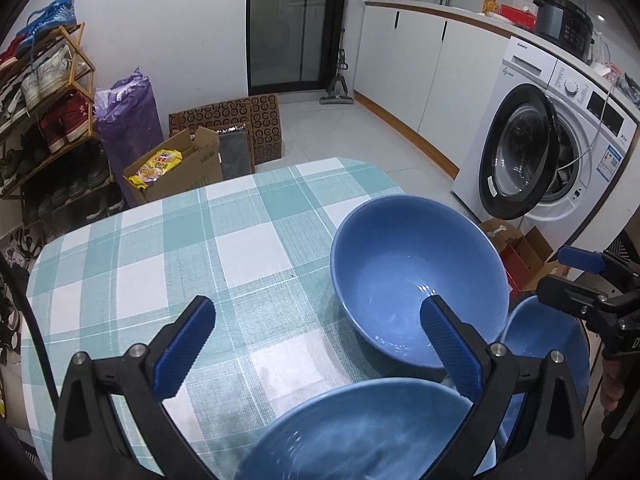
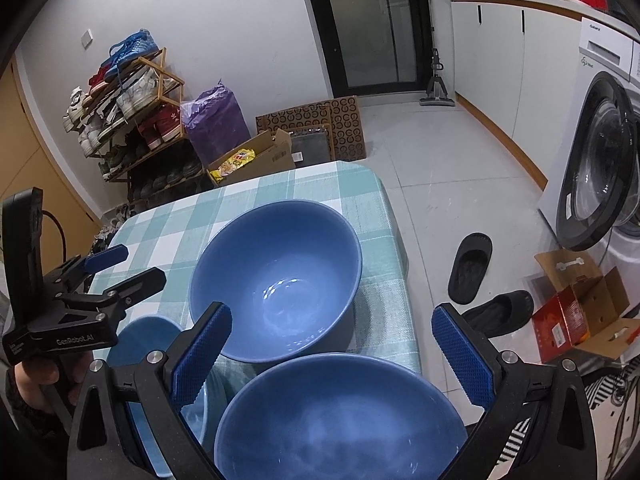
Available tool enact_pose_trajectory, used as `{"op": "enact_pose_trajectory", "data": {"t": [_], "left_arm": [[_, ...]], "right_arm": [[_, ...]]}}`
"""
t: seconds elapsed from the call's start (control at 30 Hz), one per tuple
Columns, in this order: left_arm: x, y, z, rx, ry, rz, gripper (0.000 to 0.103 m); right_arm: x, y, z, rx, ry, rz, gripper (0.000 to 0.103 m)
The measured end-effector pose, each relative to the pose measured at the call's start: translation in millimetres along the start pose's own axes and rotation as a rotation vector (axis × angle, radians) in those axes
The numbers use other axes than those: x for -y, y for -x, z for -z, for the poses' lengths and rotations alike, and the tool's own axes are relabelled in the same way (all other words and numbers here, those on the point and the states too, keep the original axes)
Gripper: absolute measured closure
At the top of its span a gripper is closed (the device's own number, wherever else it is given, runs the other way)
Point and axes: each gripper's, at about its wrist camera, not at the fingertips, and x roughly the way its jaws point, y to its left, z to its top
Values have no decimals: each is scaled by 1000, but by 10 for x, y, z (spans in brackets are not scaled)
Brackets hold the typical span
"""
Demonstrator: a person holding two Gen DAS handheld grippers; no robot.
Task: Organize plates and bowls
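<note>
both claws gape apart, holding nothing; the near bowl [image 2: 340,420] sits right under the right claw [image 2: 332,356], the far bowl [image 2: 276,280] straight ahead, left claw [image 1: 316,348] beside

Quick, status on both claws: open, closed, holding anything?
Left claw: open, holding nothing, above the table.
Right claw: open, holding nothing, above the blue bowls.
</note>
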Motion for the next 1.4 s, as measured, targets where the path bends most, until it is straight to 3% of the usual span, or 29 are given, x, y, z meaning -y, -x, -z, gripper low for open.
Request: {"op": "enact_pose_trajectory", "data": {"t": [0.23,0.4,0.47,0.6,0.67,0.87,1.13,1.23,1.4], "left_arm": [[25,-186,-1,-43,-7,7,3],[14,-278,-9,-64,-6,12,10],[5,-315,-12,-73,-2,15,17],[-1,-368,-12,-82,3,21,20],[-1,-394,-3,-92,4,30,32],[22,-475,14,-118,0,41,43],[59,-533,7,-131,-4,66,65],[76,-543,10,-131,-10,74,71],[113,-545,21,-128,-24,90,83]], "right_arm": [[32,-237,-32,-35,-17,-4,1],[93,-375,-56,-62,-45,-21,2],[104,-428,-59,-75,-51,-31,7],[93,-532,-66,-102,-50,-40,17],[65,-568,-59,-111,-35,-41,24],[2,-650,-54,-124,-13,-36,43],[-4,-678,-34,-136,-9,-47,53],[-8,-677,-24,-136,-3,-29,63],[18,-685,-20,-136,-2,-24,70]]}}
